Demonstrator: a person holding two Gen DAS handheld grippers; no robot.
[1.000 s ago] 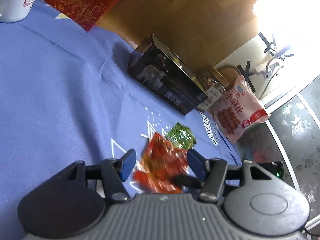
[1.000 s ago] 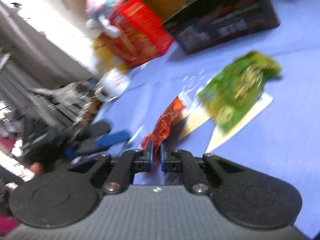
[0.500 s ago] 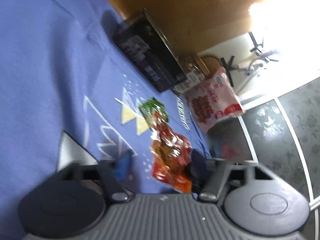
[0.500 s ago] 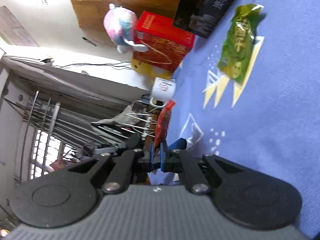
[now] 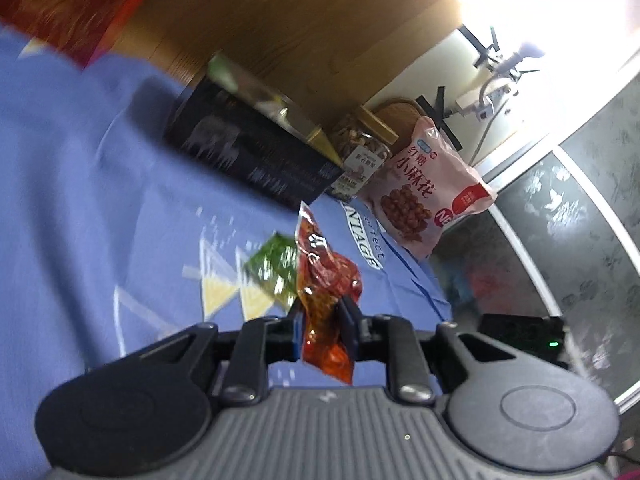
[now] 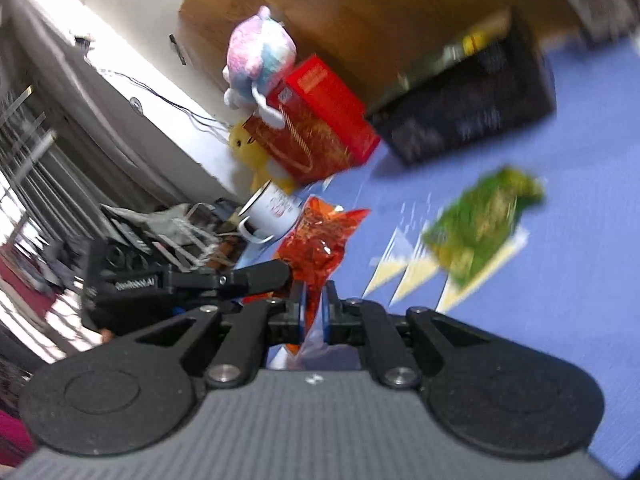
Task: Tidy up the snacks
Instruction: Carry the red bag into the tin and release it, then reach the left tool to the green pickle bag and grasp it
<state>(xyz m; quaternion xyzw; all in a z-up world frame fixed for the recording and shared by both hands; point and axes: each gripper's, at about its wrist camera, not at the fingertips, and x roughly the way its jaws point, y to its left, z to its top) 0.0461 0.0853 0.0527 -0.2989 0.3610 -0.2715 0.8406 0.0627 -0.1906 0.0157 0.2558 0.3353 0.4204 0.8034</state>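
Observation:
A red snack packet [image 5: 324,284] is held above the blue tablecloth by both grippers. My left gripper [image 5: 322,316] is shut on its lower part. My right gripper [image 6: 314,308] is shut on the same packet [image 6: 320,240] from the other side. The left gripper's body [image 6: 168,280] shows in the right wrist view, touching the packet. A green snack packet [image 5: 274,270] lies flat on the cloth just beyond; it also shows in the right wrist view [image 6: 484,220]. An open black box [image 5: 248,148] stands at the back of the table.
A pink snack bag [image 5: 432,196] and a jar of nuts [image 5: 360,156] stand right of the black box. A red gift box [image 6: 316,124], a plush toy [image 6: 260,56] and a white mug [image 6: 268,212] are at the left end. The table edge [image 5: 436,292] is at right.
The left gripper was open around the red packet and has closed on it. The right gripper has stayed shut on it. The packet has risen off the cloth and both views have swung.

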